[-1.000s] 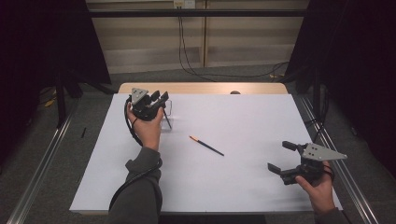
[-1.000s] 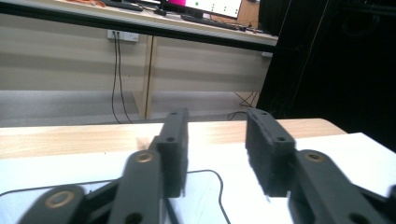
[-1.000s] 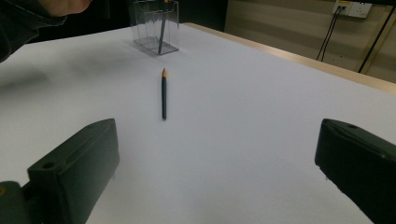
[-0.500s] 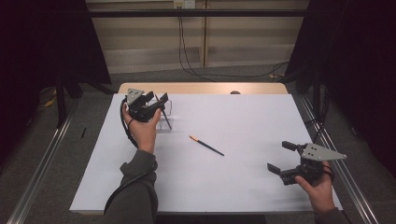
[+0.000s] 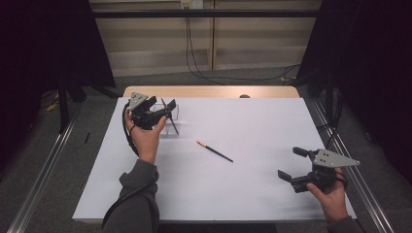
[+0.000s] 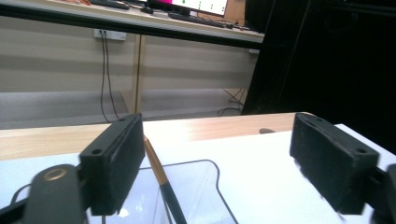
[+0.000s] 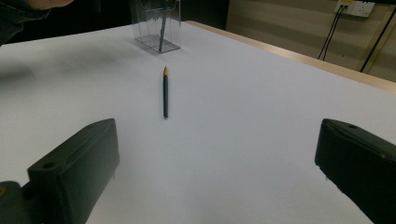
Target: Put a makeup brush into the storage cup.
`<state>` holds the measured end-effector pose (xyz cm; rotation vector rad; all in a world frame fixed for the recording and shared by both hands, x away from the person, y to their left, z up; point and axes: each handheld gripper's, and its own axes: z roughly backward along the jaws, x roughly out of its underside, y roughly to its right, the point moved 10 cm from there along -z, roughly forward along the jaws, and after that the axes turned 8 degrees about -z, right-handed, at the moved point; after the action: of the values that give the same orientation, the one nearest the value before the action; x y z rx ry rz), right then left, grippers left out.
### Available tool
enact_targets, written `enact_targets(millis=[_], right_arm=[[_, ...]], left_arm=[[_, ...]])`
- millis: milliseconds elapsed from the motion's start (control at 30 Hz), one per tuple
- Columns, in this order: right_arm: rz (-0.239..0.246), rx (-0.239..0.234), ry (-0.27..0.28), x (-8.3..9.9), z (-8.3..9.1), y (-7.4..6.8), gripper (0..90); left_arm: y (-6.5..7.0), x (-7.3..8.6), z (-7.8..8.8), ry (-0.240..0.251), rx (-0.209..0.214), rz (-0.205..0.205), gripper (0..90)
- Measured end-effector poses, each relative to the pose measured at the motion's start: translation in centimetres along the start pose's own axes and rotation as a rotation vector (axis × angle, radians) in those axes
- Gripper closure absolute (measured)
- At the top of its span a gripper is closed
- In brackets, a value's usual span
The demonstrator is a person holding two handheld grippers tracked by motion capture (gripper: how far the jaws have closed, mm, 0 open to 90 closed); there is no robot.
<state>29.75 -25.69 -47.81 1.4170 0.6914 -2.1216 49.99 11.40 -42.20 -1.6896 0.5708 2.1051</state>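
My left gripper over clear holder at far left, jaws just opening, pen released inside. Second pen lies mid-table, axis slanting far-left to near-right, nearer to my right gripper, which gapes empty.

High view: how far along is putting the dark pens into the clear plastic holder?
Done: one dark pen with a gold band stands tilted in the clear plastic holder. In hand: the left gripper hovers above it; its jaws have just been opening, and the pen leans against one jaw, unclamped. Left: the orange-tipped dark pen lies on the white sheet, and the right gripper waits open nearby.
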Motion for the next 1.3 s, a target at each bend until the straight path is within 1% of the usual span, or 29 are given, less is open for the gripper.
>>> enact_targets(millis=[33,67,100,133,167,200,300,333,367,467,533,567,667,700,733,767,867,933,967,1033,1067,1100,1133,1200,1300], right_arm=[[-0.001,0.0,0.001,0.0,0.0,0.0,0.0],[-0.003,0.002,-0.001,0.0,0.0,0.0,0.0],[-0.002,0.001,-0.001,0.0,0.0,0.0,0.0],[-0.002,0.001,-0.001,0.0,0.0,0.0,0.0],[-0.002,0.002,-0.001,0.0,0.0,0.0,0.0],[-0.002,0.001,-0.001,0.0,0.0,0.0,0.0],[0.0,0.006,0.0,0.0,0.0,0.0,0.0],[0.002,0.004,0.0,0.0,0.0,0.0,0.0],[0.002,0.004,0.0,0.0,-0.1,0.0,0.0],[0.005,0.003,-0.002,0.0,-0.1,0.0,0.0],[0.005,0.004,-0.001,0.0,-0.1,0.0,0.0],[0.004,0.002,-0.002,0.0,-0.1,0.0,0.0],[0.003,0.0,-0.004,0.0,-0.1,-0.1,0.0],[0.0,0.001,-0.007,0.1,0.0,-0.1,0.0],[-0.001,0.002,-0.008,0.1,-0.1,-0.1,0.0],[-0.002,0.001,-0.008,0.1,-0.1,-0.1,0.0],[0.0,-0.002,-0.008,0.1,-0.1,-0.1,0.0],[0.002,-0.002,-0.009,0.1,-0.1,-0.1,0.0],[0.005,0.0,-0.008,0.1,-0.1,-0.1,0.0],[0.004,-0.003,-0.009,0.1,-0.2,-0.2,0.0],[0.005,-0.003,-0.009,0.1,-0.2,-0.2,0.0],[0.007,-0.002,-0.008,0.1,-0.2,-0.1,0.0],[0.004,0.0,-0.008,0.1,-0.2,-0.1,0.0],[0.005,-0.003,-0.009,0.1,-0.2,-0.1,0.0],[0.006,-0.003,-0.01,0.1,-0.2,-0.1,0.0]], left_arm=[[0.0,0.0,0.0,0.001,-0.004,0.001,15.0],[0.0,0.0,0.1,0.001,0.002,0.002,13.5],[0.0,0.1,0.2,-0.009,-0.002,-0.004,11.8],[0.1,0.1,0.2,-0.002,0.003,-0.006,10.5],[0.0,0.1,0.3,-0.005,0.0,-0.012,9.6],[0.2,0.1,0.3,-0.001,0.017,-0.013,9.0],[0.3,0.3,0.6,-0.005,0.025,-0.016,5.6],[0.3,0.3,0.7,-0.005,0.021,-0.018,5.3],[0.3,0.3,0.8,-0.001,0.03,-0.015,5.1],[0.3,0.4,1.0,-0.006,0.034,-0.012,3.3],[0.3,0.5,1.2,-0.009,0.029,-0.012,2.7],[0.4,0.5,1.3,-0.009,0.043,-0.017,2.4],[0.5,0.7,1.7,-0.009,0.053,-0.021,1.0],[0.6,0.8,1.8,-0.012,0.072,-0.024,0.0],[0.7,0.8,1.9,-0.008,0.074,-0.022,0.1],[0.6,0.9,2.1,-0.013,0.08,-0.036,0.1],[0.8,1.2,2.4,-0.017,0.096,-0.034,0.1],[0.8,1.4,2.6,-0.031,0.105,-0.049,0.1],[0.8,1.5,2.7,-0.036,0.101,-0.05,0.1],[1.1,1.6,2.9,-0.035,0.124,-0.051,0.1],[1.0,1.7,3.0,-0.04,0.122,-0.061,0.1],[1.0,1.7,3.1,-0.039,0.121,-0.062,0.1],[1.1,1.7,3.2,-0.035,0.125,-0.053,0.1],[1.1,1.8,3.4,-0.036,0.129,-0.058,0.1],[1.3,2.0,3.7,-0.041,0.148,-0.065,0.1]])
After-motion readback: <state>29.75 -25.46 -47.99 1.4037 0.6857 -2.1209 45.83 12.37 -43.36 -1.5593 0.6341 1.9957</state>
